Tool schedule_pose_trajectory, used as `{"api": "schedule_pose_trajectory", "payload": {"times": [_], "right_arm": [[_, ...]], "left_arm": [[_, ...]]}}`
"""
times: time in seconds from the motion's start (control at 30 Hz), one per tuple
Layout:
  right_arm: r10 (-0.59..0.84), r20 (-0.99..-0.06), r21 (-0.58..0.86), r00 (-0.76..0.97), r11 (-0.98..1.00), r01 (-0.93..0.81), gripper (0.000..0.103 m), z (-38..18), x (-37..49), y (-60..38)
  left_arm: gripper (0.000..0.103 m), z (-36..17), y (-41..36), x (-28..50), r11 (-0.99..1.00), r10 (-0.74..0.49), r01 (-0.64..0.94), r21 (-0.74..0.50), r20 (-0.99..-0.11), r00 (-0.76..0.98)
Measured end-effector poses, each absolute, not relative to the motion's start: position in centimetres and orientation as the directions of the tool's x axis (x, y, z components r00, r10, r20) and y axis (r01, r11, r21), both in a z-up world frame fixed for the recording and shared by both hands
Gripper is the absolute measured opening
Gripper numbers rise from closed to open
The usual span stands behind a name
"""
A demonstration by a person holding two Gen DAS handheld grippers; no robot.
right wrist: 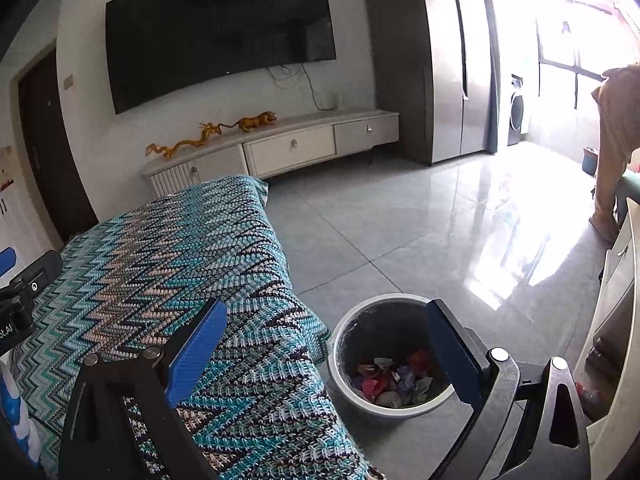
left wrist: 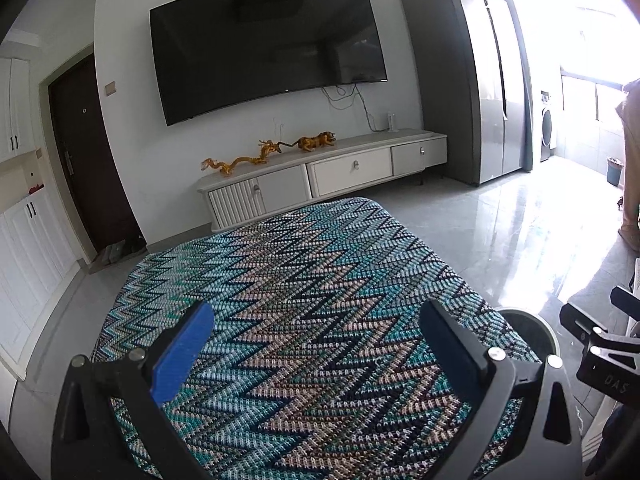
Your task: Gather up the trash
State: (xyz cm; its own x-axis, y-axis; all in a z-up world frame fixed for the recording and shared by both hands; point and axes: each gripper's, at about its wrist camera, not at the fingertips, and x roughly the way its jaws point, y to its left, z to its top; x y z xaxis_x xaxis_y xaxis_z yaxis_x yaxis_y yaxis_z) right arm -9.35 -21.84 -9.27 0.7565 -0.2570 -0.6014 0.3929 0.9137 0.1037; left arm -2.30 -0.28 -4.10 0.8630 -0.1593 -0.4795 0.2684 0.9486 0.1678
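Observation:
A grey round trash bin (right wrist: pixel 344 344) stands on the floor beside a table draped in a zigzag knitted cloth (right wrist: pixel 172 256). Crumpled coloured paper scraps (right wrist: pixel 392 376) lie inside the bin. My right gripper (right wrist: pixel 324 340) is open and empty, held above the cloth's edge and the bin. My left gripper (left wrist: pixel 316 340) is open and empty above the cloth (left wrist: pixel 304 300). The bin's rim (left wrist: pixel 532 320) peeks out behind its right finger. The right gripper's body (left wrist: pixel 600 344) shows at the right edge of the left wrist view. No loose trash shows on the cloth.
A wall TV (left wrist: pixel 264 48) hangs over a low white cabinet (left wrist: pixel 332 172) with gold figurines (left wrist: pixel 316 142). A tall fridge (left wrist: pixel 476 80) stands to the right. A person in tan clothes (right wrist: pixel 612 144) stands at far right beside white furniture (right wrist: pixel 616 300). The tile floor (right wrist: pixel 420 216) is glossy.

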Motion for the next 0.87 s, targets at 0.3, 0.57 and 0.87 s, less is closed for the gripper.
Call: {"api": "schedule_pose_trajectory", "payload": {"times": [0.3,0.57,0.87], "right_arm": [[-0.289,-0.606,0.073,0.741,0.907,0.414,0.098,-9.1,-9.2,-21.4],[-0.34,-0.606,0.037,0.719,0.891,0.453,0.098,-8.8,-9.2,-21.5],[-0.352,-0.614,0.03,0.707,0.884,0.466,0.098,-8.9,-9.2,-21.9]], "left_arm": [[0.103,-4.3,0.3,-2.0,0.954,-0.15,0.255,0.157,-0.486,0.861],[0.103,-4.1,0.7,-2.1,0.959,-0.162,0.252,0.132,-0.473,0.866],[0.103,-4.0,0.4,-2.2,0.961,-0.166,0.249,0.122,-0.469,0.868]]}}
